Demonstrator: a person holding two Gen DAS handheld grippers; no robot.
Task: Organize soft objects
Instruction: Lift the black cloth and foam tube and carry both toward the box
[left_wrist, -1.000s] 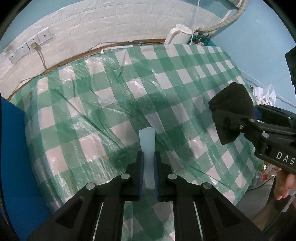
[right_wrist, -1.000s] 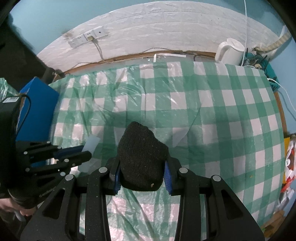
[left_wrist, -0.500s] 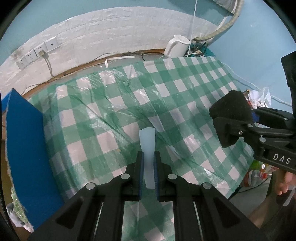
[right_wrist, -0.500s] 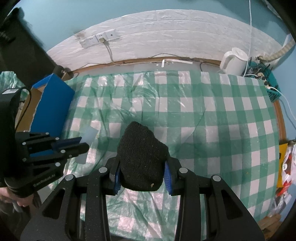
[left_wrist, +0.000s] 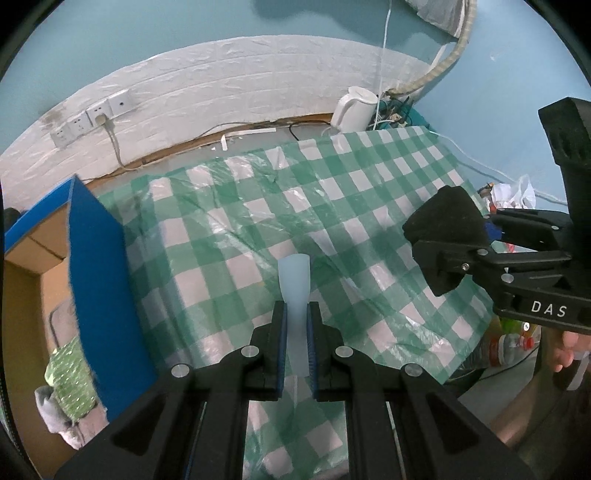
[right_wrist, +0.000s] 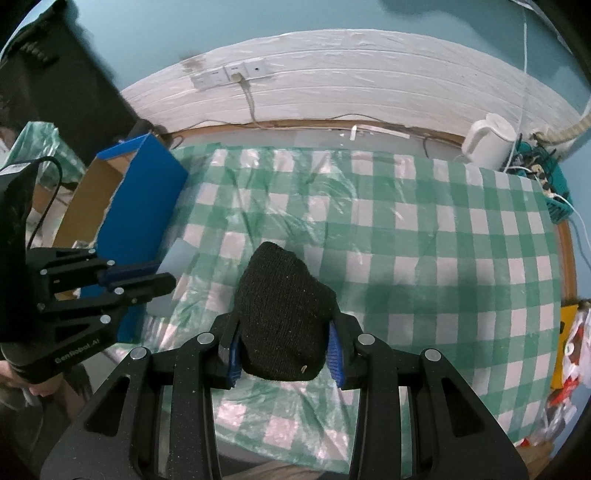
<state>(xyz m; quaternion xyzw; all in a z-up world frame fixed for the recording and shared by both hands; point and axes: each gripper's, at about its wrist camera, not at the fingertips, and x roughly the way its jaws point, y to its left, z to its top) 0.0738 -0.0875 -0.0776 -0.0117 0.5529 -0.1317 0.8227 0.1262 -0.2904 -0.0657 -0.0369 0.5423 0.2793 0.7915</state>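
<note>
My left gripper (left_wrist: 294, 332) is shut on a pale blue soft strip (left_wrist: 294, 284) that sticks up between its pads, held above the front edge of the green checked table (left_wrist: 280, 206). It shows at the left of the right wrist view (right_wrist: 147, 282) with the pale piece (right_wrist: 177, 258). My right gripper (right_wrist: 284, 350) is shut on a black knitted hat (right_wrist: 284, 306), held above the table's front; it also shows at the right of the left wrist view (left_wrist: 443, 240). A blue cardboard box (left_wrist: 99, 266), open at the top, stands at the table's left end (right_wrist: 144, 192).
A white kettle (left_wrist: 354, 109) and tangled cables stand at the far right corner. A green spotted soft item (left_wrist: 70, 369) lies inside the box. Wall sockets (right_wrist: 232, 74) sit on the white wall. Bags lie on the floor to the right (right_wrist: 570, 350).
Both grippers have pulled back and risen from the table with their loads. The blue box has come into view at the left.
</note>
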